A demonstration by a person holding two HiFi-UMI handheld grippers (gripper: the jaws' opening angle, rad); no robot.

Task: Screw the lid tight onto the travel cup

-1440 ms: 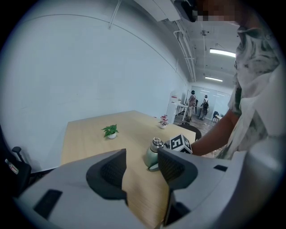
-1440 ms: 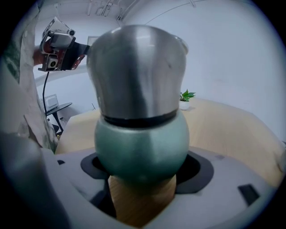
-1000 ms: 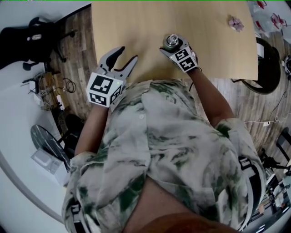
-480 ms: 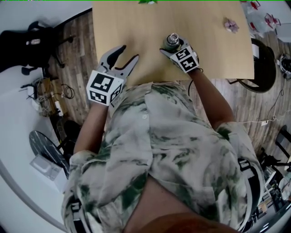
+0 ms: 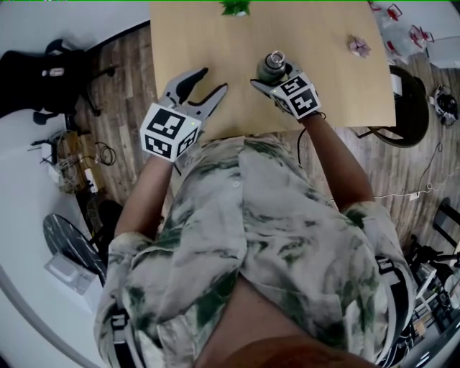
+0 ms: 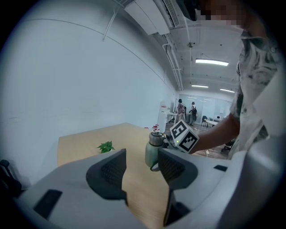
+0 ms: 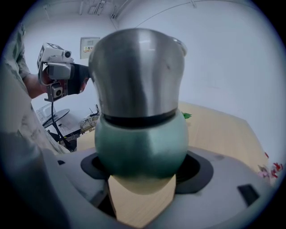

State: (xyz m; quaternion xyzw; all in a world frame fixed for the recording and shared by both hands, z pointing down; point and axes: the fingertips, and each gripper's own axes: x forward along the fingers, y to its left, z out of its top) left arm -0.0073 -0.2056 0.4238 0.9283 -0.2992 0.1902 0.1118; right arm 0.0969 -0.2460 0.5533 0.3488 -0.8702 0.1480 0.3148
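- I see the lid (image 7: 136,71) as brushed, shiny metal; the travel cup (image 7: 140,147) under it is matt green.
- My tabletop (image 5: 215,50) looks like smooth pale wood.
- My left gripper (image 6: 142,161) has fingers (image 6: 107,174) of matt grey plastic.

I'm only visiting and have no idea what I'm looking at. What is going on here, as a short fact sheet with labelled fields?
Setting: a person at a wooden table, a claw tool in each hand
Right claw: closed on the green body of the travel cup
Cup: upright
Lid: steel, on top of the cup; tightness cannot be told
Left claw: open, empty, apart from the cup
Also on table: green sprig, small pink flower
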